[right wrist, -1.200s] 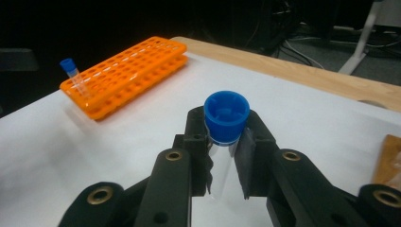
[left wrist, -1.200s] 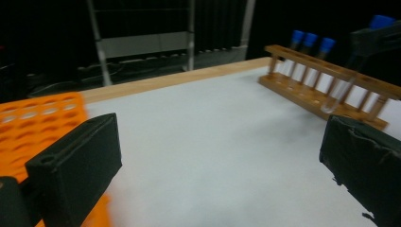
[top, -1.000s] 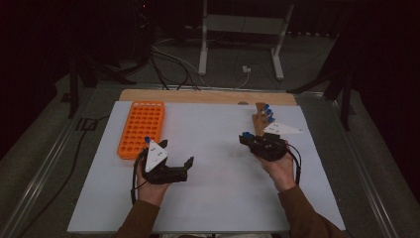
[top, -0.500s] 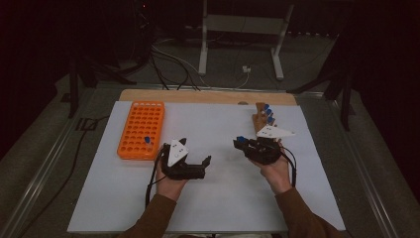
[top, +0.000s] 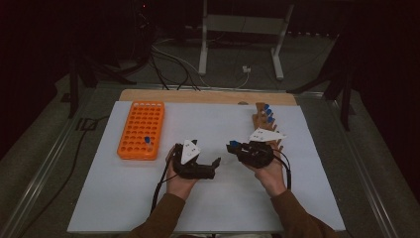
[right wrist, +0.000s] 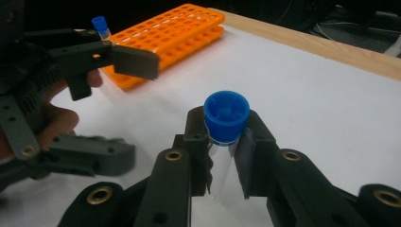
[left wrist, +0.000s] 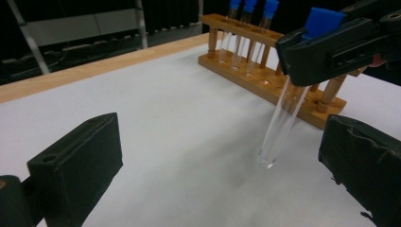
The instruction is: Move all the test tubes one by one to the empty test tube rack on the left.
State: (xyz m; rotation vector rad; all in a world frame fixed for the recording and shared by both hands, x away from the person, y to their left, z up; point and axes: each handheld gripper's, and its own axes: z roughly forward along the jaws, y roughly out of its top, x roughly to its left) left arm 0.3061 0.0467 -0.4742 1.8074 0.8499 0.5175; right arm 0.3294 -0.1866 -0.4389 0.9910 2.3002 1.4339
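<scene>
My right gripper [right wrist: 226, 146] is shut on a clear test tube with a blue cap [right wrist: 227, 116], gripped just below the cap. In the left gripper view the tube [left wrist: 281, 123] hangs tilted above the white mat, under the right gripper [left wrist: 331, 47]. My left gripper [left wrist: 220, 165] is open, with its jaws wide apart on either side of the tube's lower end and not touching it. From above, the left gripper [top: 210, 159] and right gripper [top: 233, 146] face each other at mid-table.
An orange tube rack [top: 141, 130] at the left holds one blue-capped tube [top: 147, 141]. A wooden rack [top: 265, 124] behind the right hand holds several blue-capped tubes. A white mat [top: 208, 203] covers the table, with a wooden strip [top: 208, 95] at its far edge.
My left gripper has moved right, away from the orange rack toward the right gripper. The right gripper has shifted a little left with the tube in it.
</scene>
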